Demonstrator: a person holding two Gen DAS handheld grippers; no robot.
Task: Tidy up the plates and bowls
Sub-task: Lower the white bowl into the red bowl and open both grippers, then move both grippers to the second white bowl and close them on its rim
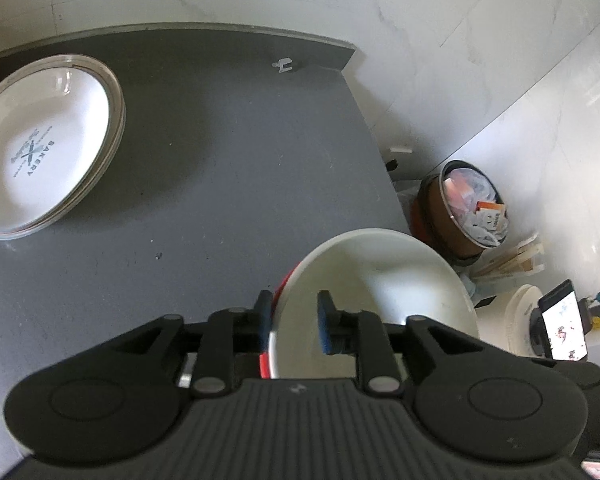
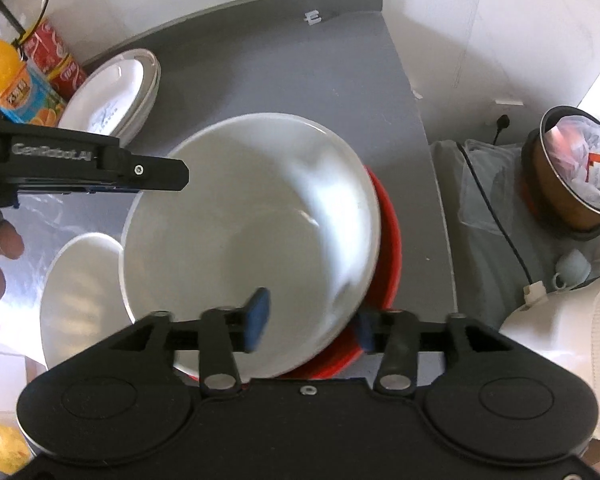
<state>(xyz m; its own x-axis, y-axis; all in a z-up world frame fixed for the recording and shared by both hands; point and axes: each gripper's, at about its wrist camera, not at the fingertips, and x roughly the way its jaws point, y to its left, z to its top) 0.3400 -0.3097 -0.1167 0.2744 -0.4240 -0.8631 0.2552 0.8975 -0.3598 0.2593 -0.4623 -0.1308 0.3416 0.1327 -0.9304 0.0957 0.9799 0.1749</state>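
Two claws work at the near right part of the grey desk [image 1: 204, 168]. The left claw [image 1: 294, 322] straddles the rim of a white bowl [image 1: 384, 280], one pad outside and one inside, apparently pinching it. The right claw [image 2: 308, 322] stands wide around a large white bowl [image 2: 252, 240], blurred at its right edge, lying on a red plate [image 2: 390, 240]. A stack of white plates [image 1: 44, 144] marked BAKERY sits at the far left of the desk.
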